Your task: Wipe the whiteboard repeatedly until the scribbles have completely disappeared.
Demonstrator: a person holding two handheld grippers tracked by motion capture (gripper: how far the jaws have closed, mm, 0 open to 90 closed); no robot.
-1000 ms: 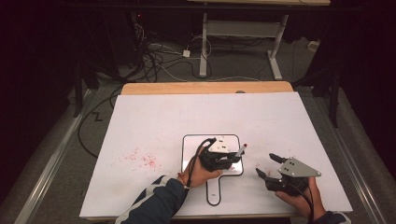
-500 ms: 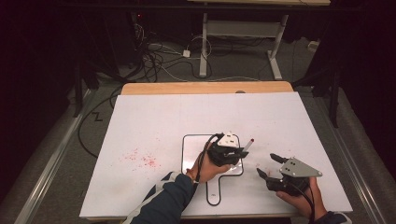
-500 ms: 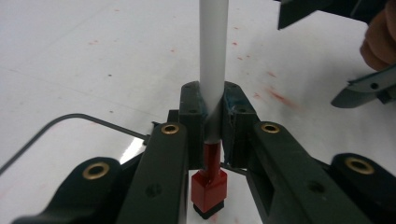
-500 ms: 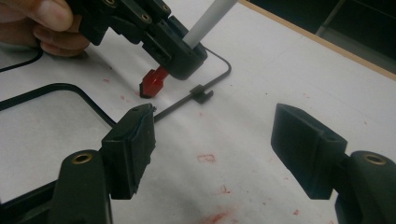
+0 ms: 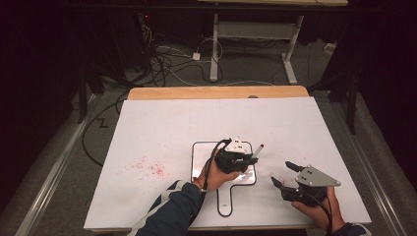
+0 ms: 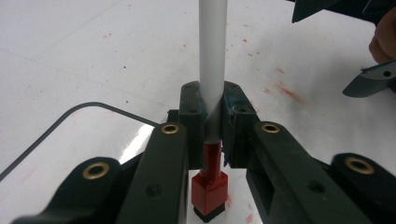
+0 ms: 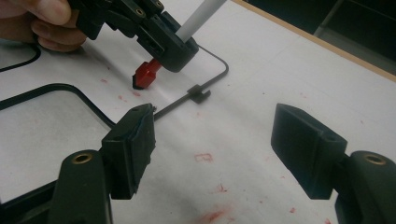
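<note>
The left gripper (image 6: 212, 135) holds a marker (image 6: 212, 60) tight, its red end just over the small whiteboard (image 5: 204, 150) near the counter's front. The right gripper (image 7: 212, 140) waits wide open. A tilt could make the marker slip

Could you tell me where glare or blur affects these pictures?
High view: surroundings dark, lit table bright. Left gripper view: glare streak on the small whiteboard beside the stamp; near jaws soft. Right gripper view: sheen near the left gripper; near jaws blurred.

Left gripper (image 6: 212, 135) clamped on white marker (image 6: 212, 60), red end (image 6: 209, 189) touching whiteboard (image 6: 70, 140).
</note>
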